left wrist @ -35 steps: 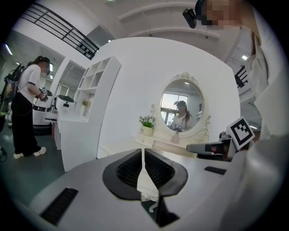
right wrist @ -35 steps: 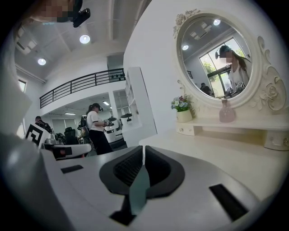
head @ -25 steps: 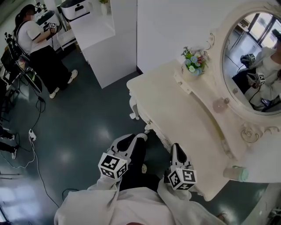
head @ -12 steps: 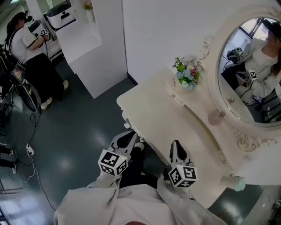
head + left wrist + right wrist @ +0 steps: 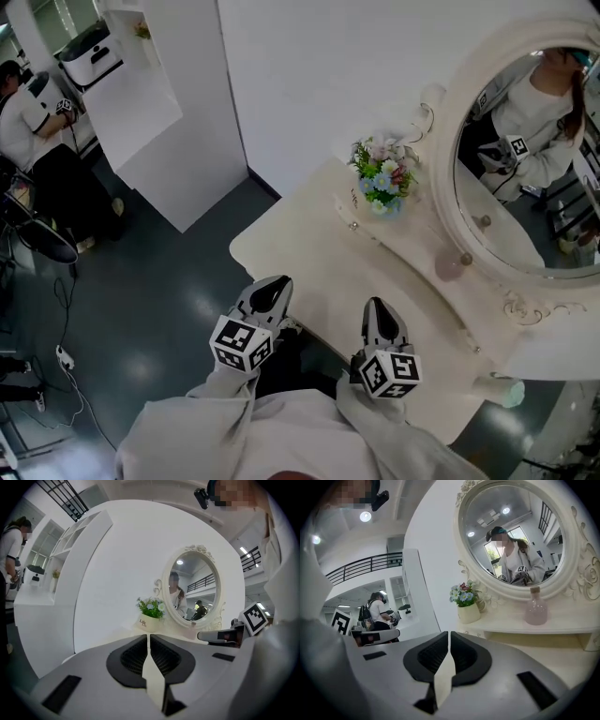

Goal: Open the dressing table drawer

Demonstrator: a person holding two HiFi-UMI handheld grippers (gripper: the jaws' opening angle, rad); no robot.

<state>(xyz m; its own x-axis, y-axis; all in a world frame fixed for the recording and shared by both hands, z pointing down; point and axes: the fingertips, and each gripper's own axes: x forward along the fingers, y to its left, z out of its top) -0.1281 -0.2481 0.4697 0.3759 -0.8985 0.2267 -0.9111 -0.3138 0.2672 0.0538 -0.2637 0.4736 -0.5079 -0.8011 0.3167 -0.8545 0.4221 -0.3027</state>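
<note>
1. The dressing table [image 5: 309,253] has a smooth, cream painted finish with a soft sheen.
2. The mirror [image 5: 525,141] is glossy glass, and its frame [image 5: 514,304] is carved and cream.
3. The floor [image 5: 169,309] is dark, smooth and reflective.
4. The bottle [image 5: 536,610] looks like translucent pink glass.
5. The left gripper [image 5: 275,283] and right gripper [image 5: 376,306] are matt grey plastic with ribbed black pads [image 5: 136,654].
6. The sleeve [image 5: 375,431] is pale cloth.
</note>
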